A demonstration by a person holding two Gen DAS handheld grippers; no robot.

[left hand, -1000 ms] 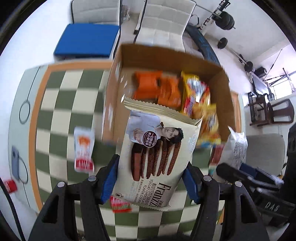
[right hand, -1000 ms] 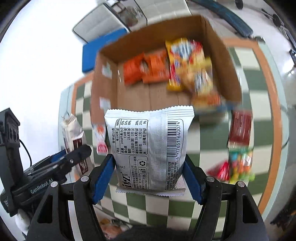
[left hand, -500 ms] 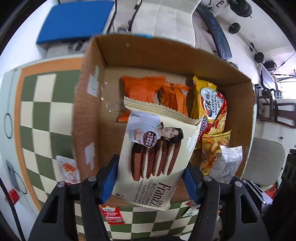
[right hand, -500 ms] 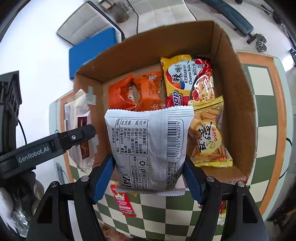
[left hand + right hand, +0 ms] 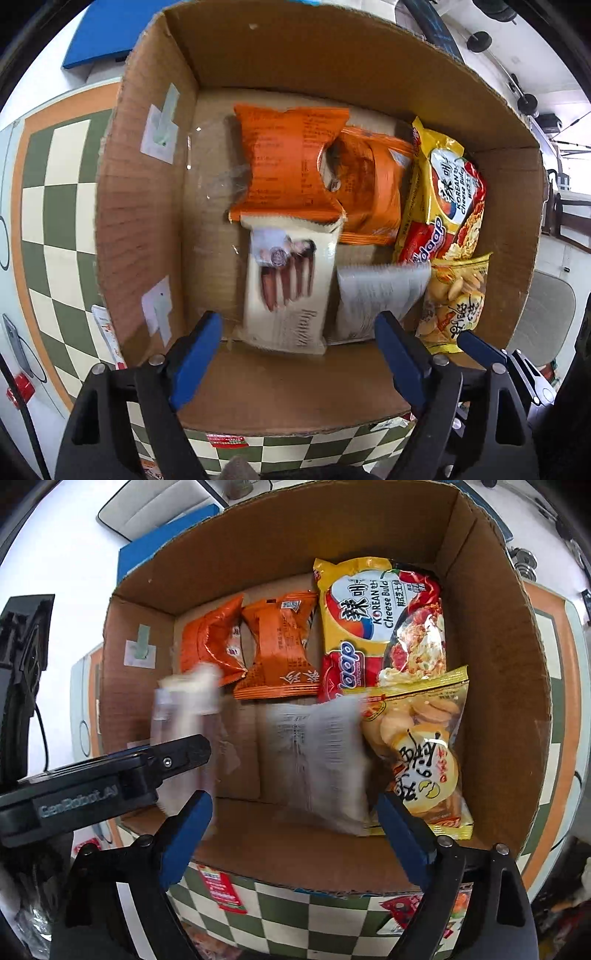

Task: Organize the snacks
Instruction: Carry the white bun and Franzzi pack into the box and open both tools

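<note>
Dropping into the cardboard box (image 5: 147,206) right now are two packets: the cream wafer packet (image 5: 286,291), just ahead of the left tongs (image 5: 299,354), and the silver-grey packet (image 5: 321,764), just ahead of the right tongs (image 5: 295,830). Both look blurred, so I judge them to be falling or only just landing on the box floor, side by side and nearly touching. Each pair of tongs is pointing steeply down over the near wall of the box with its blue jaws opening, spread wider than the packet beyond them and pressing on nothing. Beyond the cream packet lie two orange packets (image 5: 291,166), its far edge tucked against the nearer one; to the right of the silver one sit the yellow biscuit bag (image 5: 421,749) and, farther off, the Korean noodle packet (image 5: 380,624). To finish this step well, I would let the jaws go fully wide before lifting, then draw both tongs straight up and clear of the box wall so no packet corner is caught and dragged back out. More small packets lie on the checked bench (image 5: 295,915) below the tongs, outside the box, one red sachet (image 5: 218,886) close against its near wall, so the sorting seems unfinished.
</note>
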